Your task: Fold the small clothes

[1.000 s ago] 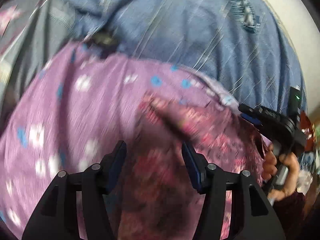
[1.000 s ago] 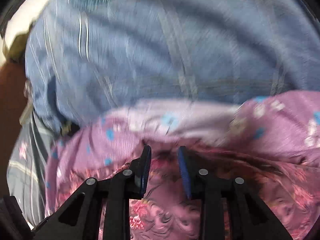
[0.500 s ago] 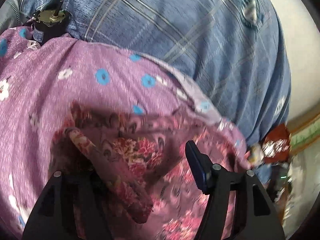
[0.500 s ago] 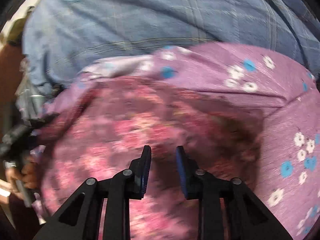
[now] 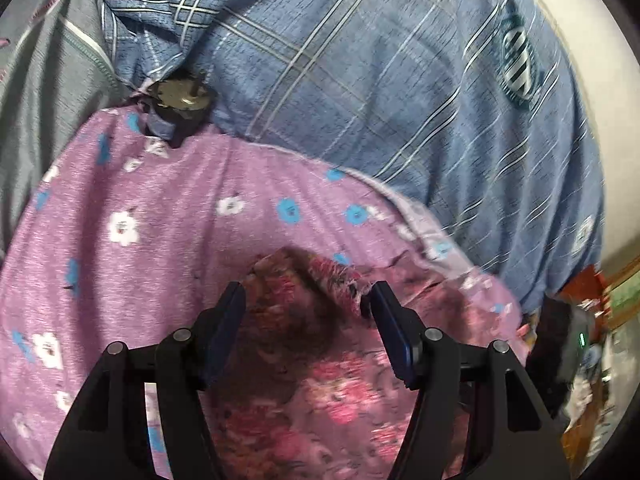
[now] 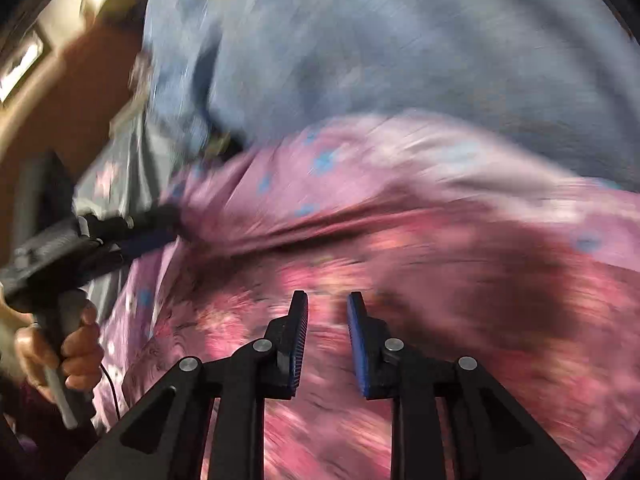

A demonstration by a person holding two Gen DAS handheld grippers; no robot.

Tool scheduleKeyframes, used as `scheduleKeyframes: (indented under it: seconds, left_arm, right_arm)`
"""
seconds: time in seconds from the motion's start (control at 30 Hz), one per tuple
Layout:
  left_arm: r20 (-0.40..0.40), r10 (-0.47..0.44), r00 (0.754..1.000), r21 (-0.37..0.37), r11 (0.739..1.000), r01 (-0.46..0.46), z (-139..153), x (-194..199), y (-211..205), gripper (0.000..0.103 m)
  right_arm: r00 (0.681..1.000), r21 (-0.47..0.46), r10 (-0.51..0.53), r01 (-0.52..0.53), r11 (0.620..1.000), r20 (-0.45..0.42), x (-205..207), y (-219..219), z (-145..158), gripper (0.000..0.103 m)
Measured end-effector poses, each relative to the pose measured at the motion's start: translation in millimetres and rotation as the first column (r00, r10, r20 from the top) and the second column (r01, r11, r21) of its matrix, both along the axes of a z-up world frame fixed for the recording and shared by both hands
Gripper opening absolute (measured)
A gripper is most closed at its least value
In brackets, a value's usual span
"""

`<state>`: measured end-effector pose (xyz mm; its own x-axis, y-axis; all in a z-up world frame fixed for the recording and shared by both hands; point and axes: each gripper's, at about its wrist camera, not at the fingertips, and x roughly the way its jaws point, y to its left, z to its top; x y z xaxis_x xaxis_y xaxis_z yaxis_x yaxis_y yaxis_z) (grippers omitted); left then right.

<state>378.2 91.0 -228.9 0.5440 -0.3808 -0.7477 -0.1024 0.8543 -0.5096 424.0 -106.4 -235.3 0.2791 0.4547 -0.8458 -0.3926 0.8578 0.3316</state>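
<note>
Blue plaid bedding [image 5: 400, 92] forms the background, with the mauve flower-dotted sheet [image 5: 168, 216] spread over it as landmark. Since a second ago, the pink floral cotton garment [image 5: 320, 392] has been brought into sharper view on that sheet, so a fold seems under way. Its crumpled corner is seen between the spread, untouching left claw [image 5: 306, 300]. The right claw [image 6: 328, 300] is held narrowly parted above the garment, nothing pinched.

Dim, fisheye-warped; right view motion-blurred

Right wrist view blurred; floral cloth [image 6: 400, 280] smeared.
</note>
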Motion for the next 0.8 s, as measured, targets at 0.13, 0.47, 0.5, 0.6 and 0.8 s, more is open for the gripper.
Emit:
scheduleKeyframes:
  seconds: [0.13, 0.47, 0.5, 0.6, 0.8]
  left_arm:
    - [-0.029, 0.010, 1.000, -0.017, 1.000, -0.011, -9, 0, 7, 0.064]
    - [0.026, -0.150, 0.988, 0.035, 0.988, 0.149, 11, -22, -35, 0.064]
    - [0.023, -0.188, 0.982, 0.053, 0.981, 0.187, 11, -27, -47, 0.064]
    - [-0.019, -0.269, 0.963, 0.153, 0.951, 0.268, 5, -44, -82, 0.064]
    - [-0.041, -0.345, 0.938, 0.423, 0.844, 0.330, -22, -85, -114, 0.064]
  right_arm:
    - [0.989, 0.029, -0.150, 0.150, 0.988, -0.009, 50, 27, -14, 0.021]
    - [0.985, 0.138, -0.172, 0.169, 0.976, 0.010, -22, -53, 34, 0.025]
    - [0.986, 0.118, -0.164, 0.160, 0.980, 0.024, -41, -62, 37, 0.025]
    - [0.990, 0.072, -0.131, 0.127, 0.989, 0.051, -99, -79, 37, 0.025]
    - [0.995, -0.073, -0.073, 0.078, 0.994, 0.073, -172, -70, -12, 0.024]
